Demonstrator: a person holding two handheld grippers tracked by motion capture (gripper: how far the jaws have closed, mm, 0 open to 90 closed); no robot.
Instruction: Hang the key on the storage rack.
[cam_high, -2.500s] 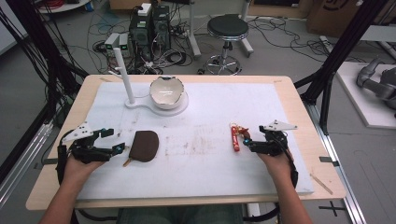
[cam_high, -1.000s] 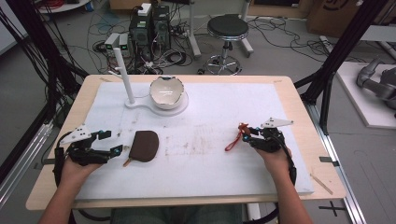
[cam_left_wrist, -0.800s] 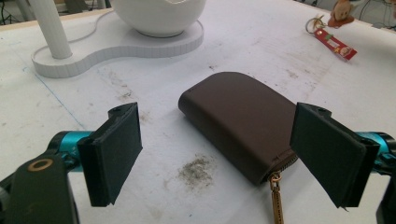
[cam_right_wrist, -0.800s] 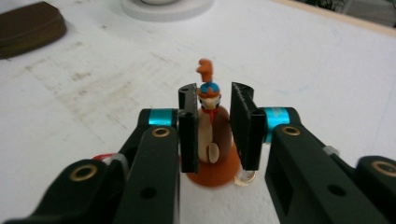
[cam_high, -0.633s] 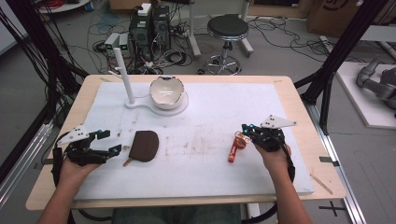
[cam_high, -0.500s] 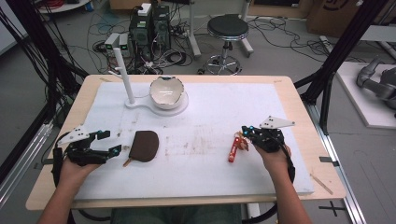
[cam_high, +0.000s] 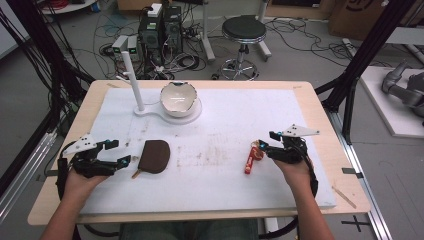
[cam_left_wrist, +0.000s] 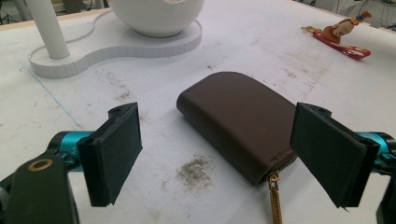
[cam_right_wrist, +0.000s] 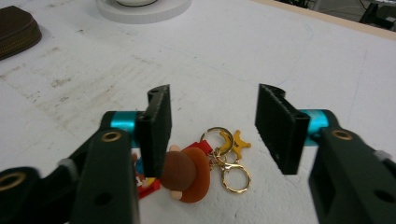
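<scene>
On white mat: right gripper (cam_right_wrist: 212, 130) just opened over keychain (cam_right_wrist: 194, 170); left gripper (cam_left_wrist: 233, 154) open before brown pouch (cam_left_wrist: 236, 121).

I see the figure keychain (cam_right_wrist: 187, 175), red with a brown hat and gold rings, lying flat on the white mat; the brown zip pouch (cam_high: 154, 156) lies flat well left.

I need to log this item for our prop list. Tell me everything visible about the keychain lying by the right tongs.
The keychain is a small figure with a brown hat, a red strap-like body, gold rings and a yellow star charm. It looks like rubber or plastic with metal rings. It lies flat on the white mat, right of the brown pouch. The right tongs, whose jaws have just been opening, stand open above it; its hat sits by the left jaw, contact unclear.
</scene>
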